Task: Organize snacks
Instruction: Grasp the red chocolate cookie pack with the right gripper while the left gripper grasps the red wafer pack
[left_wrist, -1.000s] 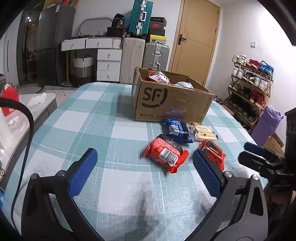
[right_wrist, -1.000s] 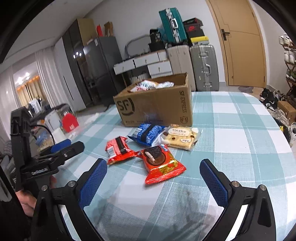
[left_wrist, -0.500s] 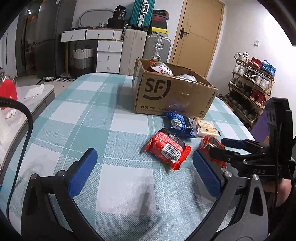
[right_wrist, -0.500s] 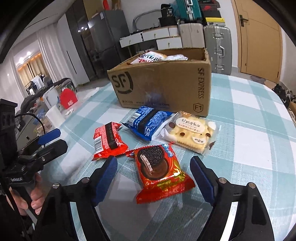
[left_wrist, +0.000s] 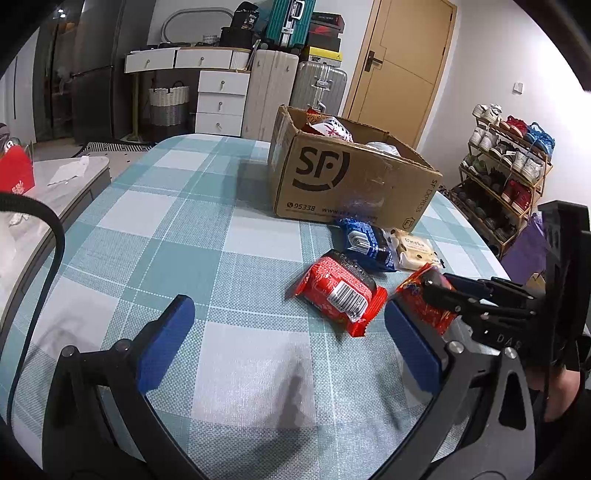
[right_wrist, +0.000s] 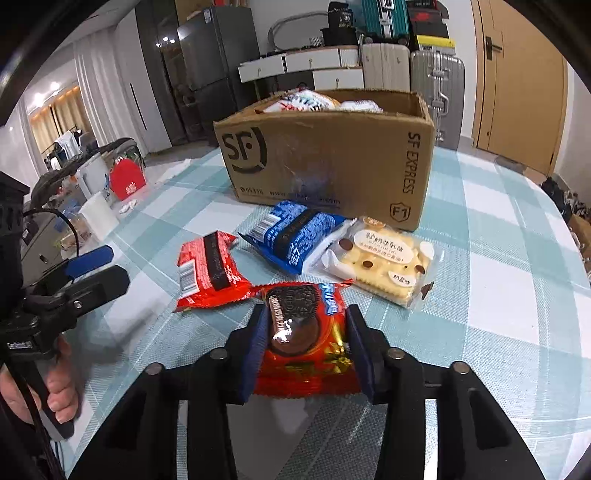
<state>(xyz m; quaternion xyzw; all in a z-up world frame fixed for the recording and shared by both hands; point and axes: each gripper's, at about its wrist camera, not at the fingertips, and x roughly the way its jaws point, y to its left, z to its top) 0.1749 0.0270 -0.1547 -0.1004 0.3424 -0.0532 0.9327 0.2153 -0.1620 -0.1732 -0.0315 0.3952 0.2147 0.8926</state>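
My right gripper (right_wrist: 304, 332) is shut on a red Oreo snack pack (right_wrist: 306, 332) lying on the checked tablecloth; the pack also shows in the left wrist view (left_wrist: 421, 299), pinched by the right gripper (left_wrist: 439, 291). A red wafer pack (right_wrist: 208, 269) lies left of it, and also shows in the left wrist view (left_wrist: 338, 291). A blue Oreo pack (right_wrist: 295, 236) and a clear cracker pack (right_wrist: 380, 262) lie behind. The SF cardboard box (right_wrist: 325, 158) holds more snacks. My left gripper (left_wrist: 284, 339) is open and empty above the table, short of the red wafer pack.
The table (left_wrist: 184, 236) carries a teal checked cloth. Suitcases (left_wrist: 284, 81), drawers and a door stand behind it. A shoe rack (left_wrist: 506, 177) is at the right. A side counter with a red box (left_wrist: 14, 173) is at the left.
My right gripper has moved forward and down and closed its jaws on the red Oreo pack. My left gripper has stayed open and almost still.
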